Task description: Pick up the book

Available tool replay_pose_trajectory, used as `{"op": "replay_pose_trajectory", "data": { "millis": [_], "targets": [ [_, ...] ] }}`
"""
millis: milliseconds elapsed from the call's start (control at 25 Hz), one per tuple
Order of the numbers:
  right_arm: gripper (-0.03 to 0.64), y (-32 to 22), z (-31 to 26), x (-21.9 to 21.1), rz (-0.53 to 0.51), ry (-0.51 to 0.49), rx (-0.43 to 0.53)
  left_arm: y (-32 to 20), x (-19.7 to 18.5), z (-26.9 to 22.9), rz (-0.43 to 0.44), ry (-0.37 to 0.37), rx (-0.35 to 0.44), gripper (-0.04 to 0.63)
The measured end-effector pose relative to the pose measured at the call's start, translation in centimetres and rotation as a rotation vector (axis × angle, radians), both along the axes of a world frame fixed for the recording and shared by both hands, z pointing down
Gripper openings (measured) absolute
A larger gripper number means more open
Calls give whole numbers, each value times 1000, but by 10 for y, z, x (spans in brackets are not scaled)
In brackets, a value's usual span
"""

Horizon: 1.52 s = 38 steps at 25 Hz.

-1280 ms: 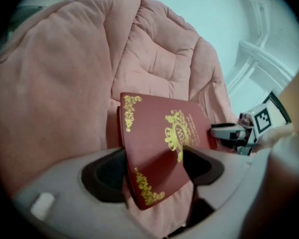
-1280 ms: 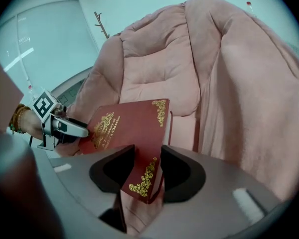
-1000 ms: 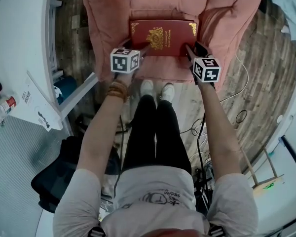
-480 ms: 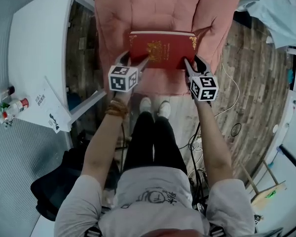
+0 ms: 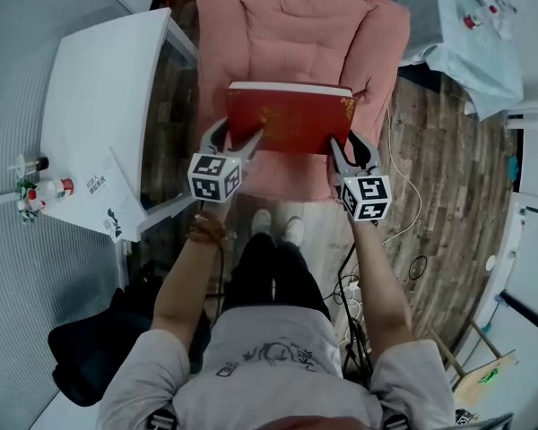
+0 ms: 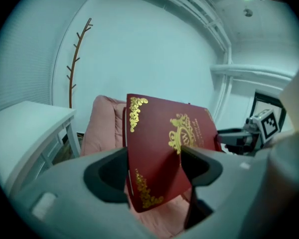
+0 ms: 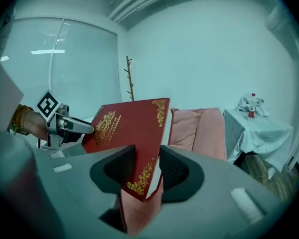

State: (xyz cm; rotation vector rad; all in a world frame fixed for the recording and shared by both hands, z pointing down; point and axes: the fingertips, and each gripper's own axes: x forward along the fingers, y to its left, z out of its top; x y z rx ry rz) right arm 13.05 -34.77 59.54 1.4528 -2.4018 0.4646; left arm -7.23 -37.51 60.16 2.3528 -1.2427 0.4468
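We count one dark red gold-trimmed hardcover book, long axis left-right, cover up; two grippers, left gripper, right gripper, fingers closing, pinching near corners.

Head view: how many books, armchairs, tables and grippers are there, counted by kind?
book: 1
armchair: 1
tables: 2 (white table, cloth-covered table)
grippers: 2 (left gripper, right gripper; jaws of both closing, clamped on the book)
total: 6
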Motion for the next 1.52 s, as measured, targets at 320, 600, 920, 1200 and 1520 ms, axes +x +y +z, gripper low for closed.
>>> {"op": "replay_pose_trajectory", "data": {
  "millis": [320,600,920,1200,1520],
  "targets": [
    [152,38,-111,-2,8,4,127,28,-1,-125,3,18,169,328],
    [150,72,-211,0,29,-6,242,64,0,-226,-7,54,295,328],
    [150,116,-295,8,47,0,337,109,6,-307,3,83,389,324],
    [152,152,-347,6,51,11,411,147,4,-352,0,108,455,324],
    [155,187,-397,-3,43,-23,513,184,-3,-396,-26,119,557,324]
  ]
}}
